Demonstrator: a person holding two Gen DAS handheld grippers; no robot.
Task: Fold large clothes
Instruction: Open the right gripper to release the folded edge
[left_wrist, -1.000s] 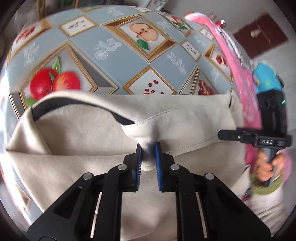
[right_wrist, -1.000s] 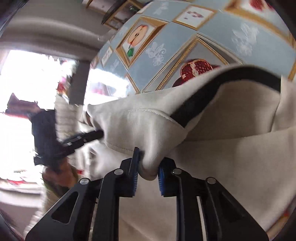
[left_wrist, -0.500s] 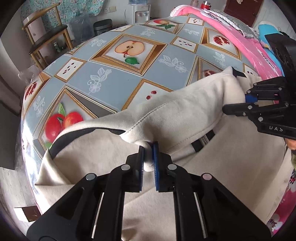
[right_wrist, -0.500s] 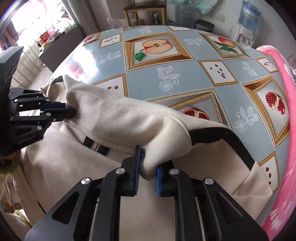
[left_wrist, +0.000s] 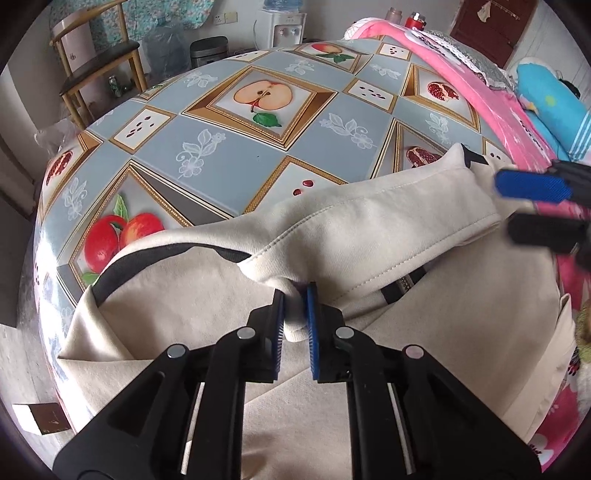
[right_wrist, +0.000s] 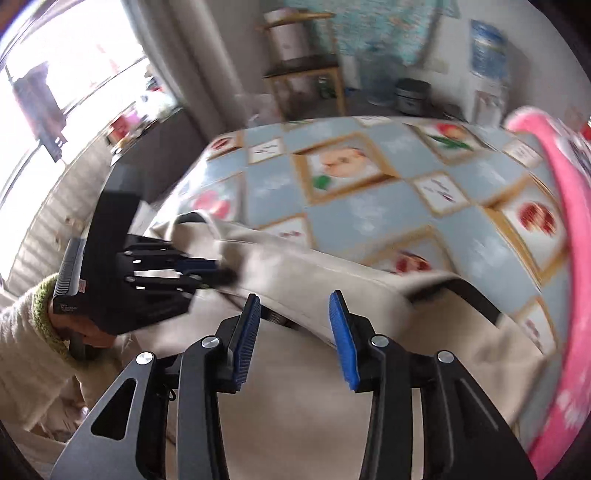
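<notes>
Item: cream garment (left_wrist: 388, 229), black-trimmed, spread on the fruit-print tablecloth (left_wrist: 236, 155), its far edge folded over toward me.
My left claw (left_wrist: 295, 314): pads clamped on a pinch of that folded edge.
My right claw (right_wrist: 293, 332): blue pads apart, nothing between them, held just above the cloth.
Pink bedding (left_wrist: 491, 96) lay beside the table.

Garment (left_wrist: 369, 236) lies on the tablecloth (left_wrist: 229, 177), folded edge toward the near side; chair (left_wrist: 96, 62) stands behind the table, bedding (left_wrist: 491, 110) right.
</notes>
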